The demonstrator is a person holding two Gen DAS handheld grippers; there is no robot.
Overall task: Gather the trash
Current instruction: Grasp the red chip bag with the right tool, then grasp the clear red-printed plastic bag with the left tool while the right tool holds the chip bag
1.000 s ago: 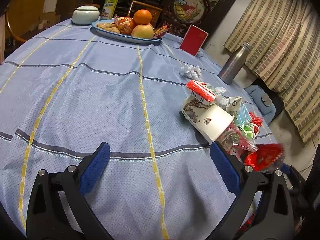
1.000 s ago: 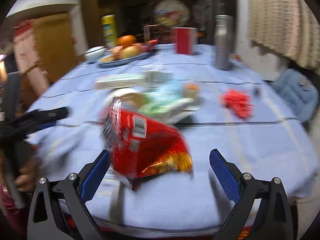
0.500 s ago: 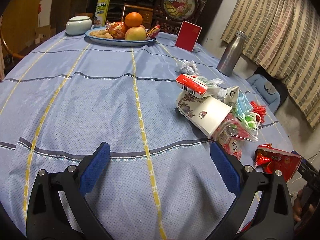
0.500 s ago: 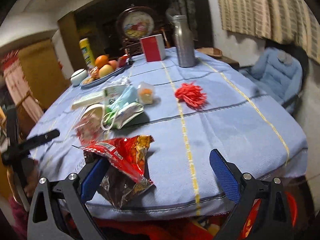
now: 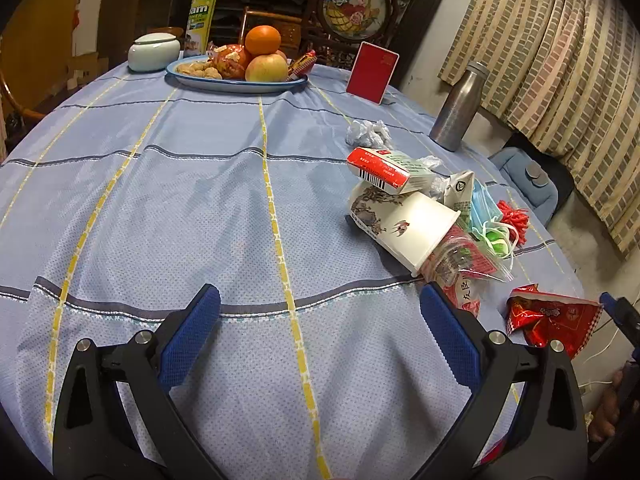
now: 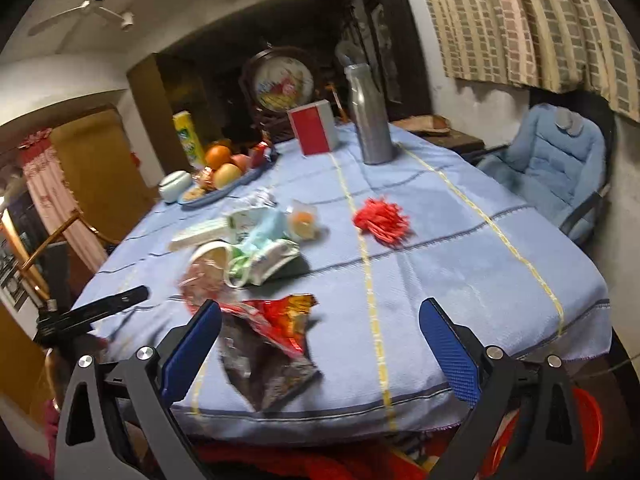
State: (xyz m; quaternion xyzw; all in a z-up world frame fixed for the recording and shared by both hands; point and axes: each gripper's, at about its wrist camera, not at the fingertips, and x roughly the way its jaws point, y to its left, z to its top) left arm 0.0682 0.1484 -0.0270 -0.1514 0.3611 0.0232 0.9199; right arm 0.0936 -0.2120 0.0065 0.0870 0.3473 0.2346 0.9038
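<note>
A: Well, the red snack wrapper (image 6: 276,332) lies crumpled near the table's near edge, just ahead of the right gripper (image 6: 320,344), closer to its left finger. Both tongs are spread wide with nothing between them; the left gripper (image 5: 320,332) hangs over bare blue tablecloth (image 5: 180,200).

B: How would it handle?

A: Light, thin foil by the look of it: it crushes easily and is probably slick. I'd pinch a raised, folded flap rather than the flat face, which would likely slide along the cloth.

B: And the rest of the litter?

A: Heaped just beyond it: a tipped paper cup (image 5: 404,222) with a red-and-white carton (image 5: 382,170) leaning on it, a face mask (image 5: 486,208), clear plastic bags. The cup is stiff enough to grip by its rim but would dent.

B: What has changed?

A: A second ago the wrapper hung blurred in front of the right camera; half a second ago it was down on the cloth. Now the right gripper sits a little farther back and higher, and the wrapper is lower in the view. The left view has barely shifted.
</note>
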